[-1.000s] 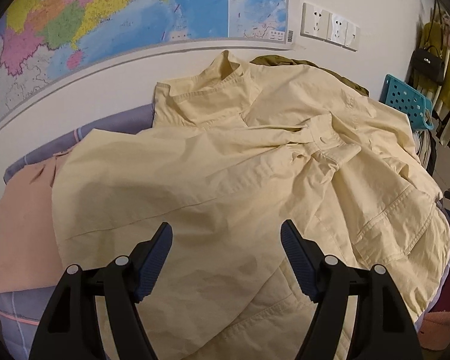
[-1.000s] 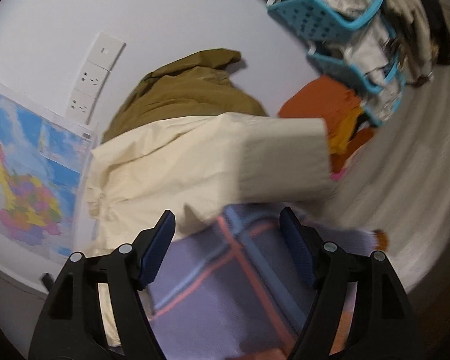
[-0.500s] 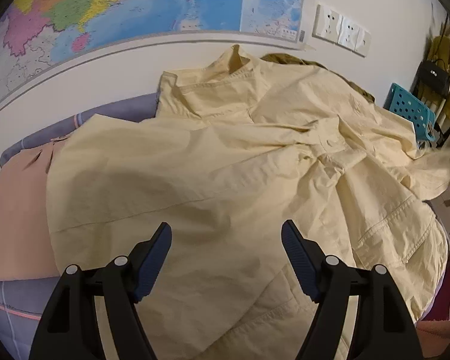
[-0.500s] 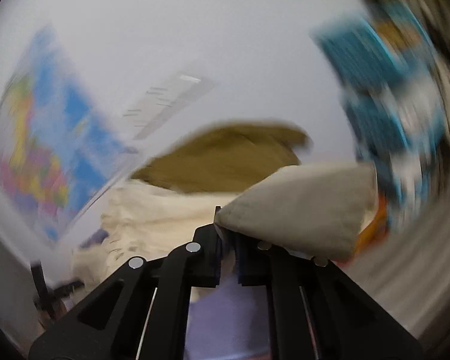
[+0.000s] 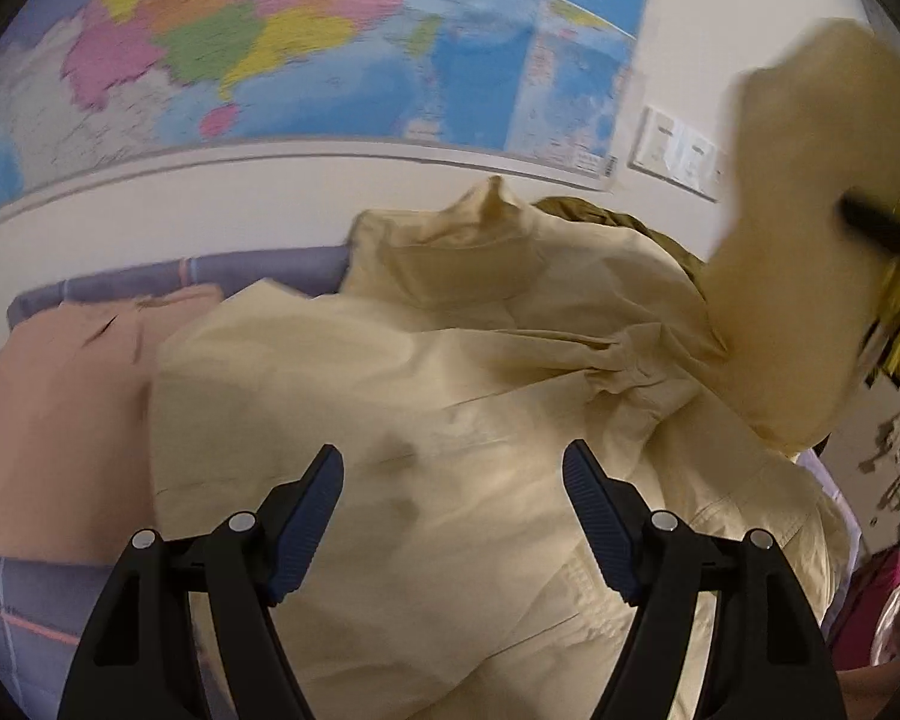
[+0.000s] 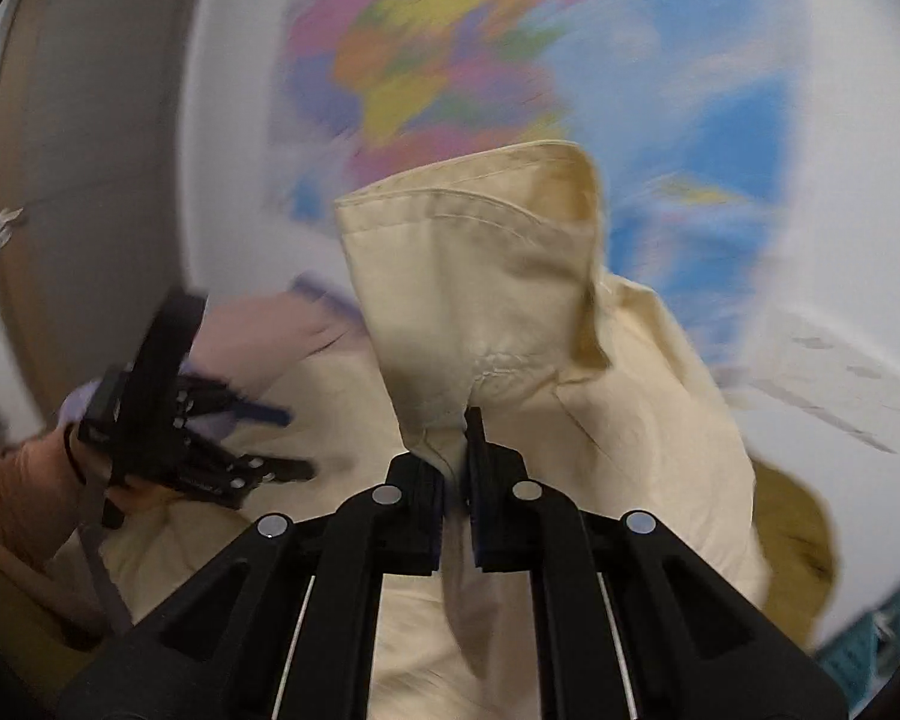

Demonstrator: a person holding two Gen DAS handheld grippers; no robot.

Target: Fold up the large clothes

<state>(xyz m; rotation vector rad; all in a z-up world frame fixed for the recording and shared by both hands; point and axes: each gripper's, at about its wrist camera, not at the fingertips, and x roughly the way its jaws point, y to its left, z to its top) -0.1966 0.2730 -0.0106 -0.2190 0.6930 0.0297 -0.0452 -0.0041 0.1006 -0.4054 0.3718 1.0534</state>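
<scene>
The step in hand looks like the sleeve fold: the right gripper (image 6: 456, 480) has its 2 jaws pressed together on the cuff end of the sleeve (image 6: 480, 300) of the cream jacket (image 5: 450, 420), and the sleeve stands lifted in the air, its cuff flopping above the jaws against the blurred wall map (image 6: 510, 60). In the left wrist view the same sleeve rises as a pale, blurred shape at the far right, well above the body of the garment. The jacket itself lies spread on the bed, collar toward the far wall, partly covering a pink garment (image 5: 54, 408) at the left and an olive one (image 5: 600, 216) behind its right shoulder; the purple checked bedsheet (image 5: 24, 618) shows at the near left. The left gripper (image 5: 453, 516) hovers over the near middle of the jacket with its jaws apart and nothing between them — it holds no cloth. As a judgement, the next move calls for carrying the raised sleeve across the jacket's body toward the left and laying it flat over the chest, keeping the cuff pinched until the cloth rests; the free gripper could pin the shoulder so the body does not drag — a bunched armpit seam is the likely fault.
</scene>
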